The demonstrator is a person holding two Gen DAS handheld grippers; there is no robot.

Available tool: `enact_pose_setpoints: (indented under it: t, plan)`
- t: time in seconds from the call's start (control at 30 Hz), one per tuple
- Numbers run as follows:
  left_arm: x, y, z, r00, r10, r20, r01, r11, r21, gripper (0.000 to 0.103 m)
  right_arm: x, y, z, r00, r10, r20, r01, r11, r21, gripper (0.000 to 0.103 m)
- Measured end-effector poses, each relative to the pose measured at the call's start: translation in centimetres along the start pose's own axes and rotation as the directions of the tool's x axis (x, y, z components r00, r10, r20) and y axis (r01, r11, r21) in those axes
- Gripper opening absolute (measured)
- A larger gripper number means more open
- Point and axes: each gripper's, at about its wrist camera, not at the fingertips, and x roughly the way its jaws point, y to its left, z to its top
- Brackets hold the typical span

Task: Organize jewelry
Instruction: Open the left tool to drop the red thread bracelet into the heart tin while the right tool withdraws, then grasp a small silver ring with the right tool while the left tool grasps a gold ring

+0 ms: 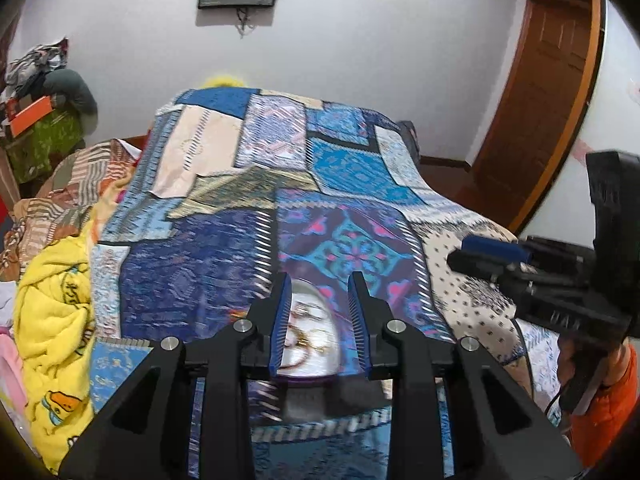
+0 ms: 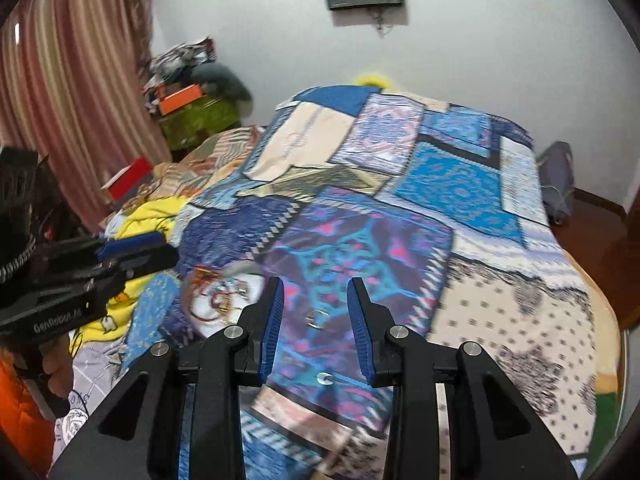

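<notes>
Two claws, both spread, I read — left claw point(image 1: 318, 304) over jewelry plate point(image 1: 308, 344) | right claw point(image 2: 316, 308) above ring point(image 2: 317, 319) on bed quilt point(image 2: 500, 320).

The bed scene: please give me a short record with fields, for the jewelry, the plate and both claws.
surface: patchwork bedspread
plate: white plate lying on the bedspread, holding tangled jewelry
loose pieces: gold ring and silver ring on the bedspread, apart from the plate
left claw: open, above the plate, holding nothing
right claw: open, above the two rings, holding nothing
image quality: blurred, so jewelry details are unclear
</notes>
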Motion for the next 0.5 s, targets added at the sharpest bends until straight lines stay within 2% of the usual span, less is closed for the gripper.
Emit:
enact_pose_setpoints:
  t: [0.27,0.37,0.5]
  plan:
    - [2.9,-3.9,-1.7,0.996,-0.019,-0.089,0.022,0.999,0.04,0.028,-0.6,-3.0,-2.2,0.999,-0.018,-0.039,0.02,0.998,0.052,0.03]
    - [3.7,-4.4,-2.4,0.992,-0.044,-0.12,0.048,0.999,0.026,0.028,0.4,-3.7,-3.6,0.996,-0.004,-0.091,0.009,0.998,0.057,0.03]
    - [4.3,-4.9,-3.6,0.988,-0.038,-0.149,0.042,0.999,0.023,0.028,3.0,-3.5,-5.4,0.985,0.042,-0.169,-0.032,0.998,0.061,0.03]
